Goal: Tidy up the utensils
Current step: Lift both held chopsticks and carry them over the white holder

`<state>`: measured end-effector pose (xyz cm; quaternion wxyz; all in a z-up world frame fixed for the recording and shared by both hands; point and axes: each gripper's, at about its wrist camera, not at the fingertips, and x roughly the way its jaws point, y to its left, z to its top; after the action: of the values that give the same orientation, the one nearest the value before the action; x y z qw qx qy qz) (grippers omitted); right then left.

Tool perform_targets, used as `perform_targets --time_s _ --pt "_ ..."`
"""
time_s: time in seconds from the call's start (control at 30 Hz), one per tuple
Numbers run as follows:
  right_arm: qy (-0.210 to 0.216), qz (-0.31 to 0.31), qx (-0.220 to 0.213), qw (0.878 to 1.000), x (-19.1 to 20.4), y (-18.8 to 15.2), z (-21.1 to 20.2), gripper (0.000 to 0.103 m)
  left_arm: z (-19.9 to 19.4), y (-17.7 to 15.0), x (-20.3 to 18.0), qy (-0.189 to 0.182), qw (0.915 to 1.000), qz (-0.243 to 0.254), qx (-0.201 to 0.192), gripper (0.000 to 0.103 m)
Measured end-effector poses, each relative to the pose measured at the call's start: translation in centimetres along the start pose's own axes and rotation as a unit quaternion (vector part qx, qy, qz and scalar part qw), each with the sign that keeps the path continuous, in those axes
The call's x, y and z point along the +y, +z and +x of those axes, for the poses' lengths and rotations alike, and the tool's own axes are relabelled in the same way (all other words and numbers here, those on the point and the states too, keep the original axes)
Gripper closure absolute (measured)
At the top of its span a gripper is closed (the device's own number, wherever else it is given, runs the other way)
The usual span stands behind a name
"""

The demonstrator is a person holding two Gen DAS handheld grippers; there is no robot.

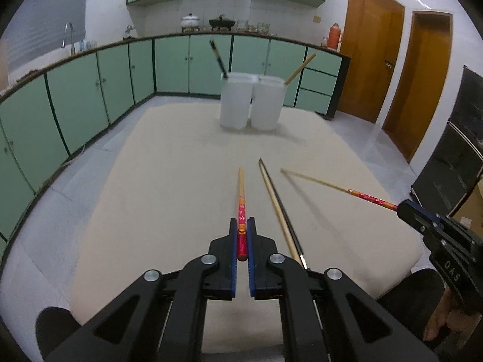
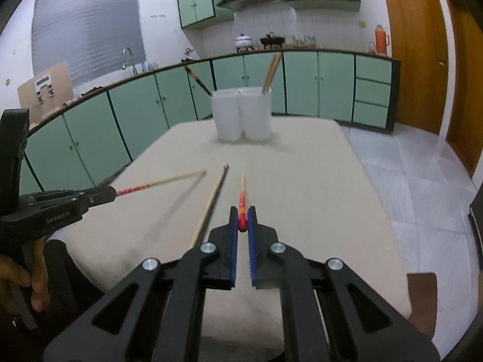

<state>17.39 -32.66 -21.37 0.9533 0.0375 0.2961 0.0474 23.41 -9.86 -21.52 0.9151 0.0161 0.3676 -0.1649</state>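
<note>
in the left wrist view, your left gripper [image 1: 242, 235] has its jaws pinching the red end of a red chopstick [image 1: 241, 202], and the pale tip pointing ahead toward the two white cups [image 1: 252, 104] at the far end of the table [image 1: 169, 187]. the left cup holds a dark chopstick [image 1: 218, 58] and the right cup holds a light wooden one [image 1: 300, 69]. a black and tan pair [image 1: 279, 208] lies on the table just beside your gripper. off to the right, your right gripper [image 1: 406, 208] pinches a second red chopstick [image 1: 338, 187] by its red end. i think you are at the carry step: both sticks are picked up and need to go to a cup. next you need to bring each tip over a cup rim, then tilt the stick down before you let go. in the right wrist view, your right gripper [image 2: 243, 223] has its jaws pressed on the red end of its chopstick [image 2: 242, 193]. your left gripper [image 2: 105, 194] comes in from the left, holding its stick [image 2: 163, 181]. the pair on the table [image 2: 212, 202] lies between them. the cups [image 2: 241, 114] stand well ahead. the moving sticks look blurry. you cannot see inside the cups, and which cup the red ones belong in is hard to tell. the near ends of the table pair hide under the grippers.
</note>
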Motion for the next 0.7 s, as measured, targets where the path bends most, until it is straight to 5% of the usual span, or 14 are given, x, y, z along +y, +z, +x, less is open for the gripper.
perform_targets --time_s 0.43,0.7 --pt "0.006 -0.043 -0.027 0.999 1.1 5.2 -1.6 0.098 -3.3 2.5 0.1 -0.012 0.9993 0.016 -0.032 0.097" --pt "0.014 -0.072 -0.012 0.997 1.5 9.6 0.0 0.098 -3.9 4.0 1.7 -0.027 0.9995 0.011 -0.015 0.097"
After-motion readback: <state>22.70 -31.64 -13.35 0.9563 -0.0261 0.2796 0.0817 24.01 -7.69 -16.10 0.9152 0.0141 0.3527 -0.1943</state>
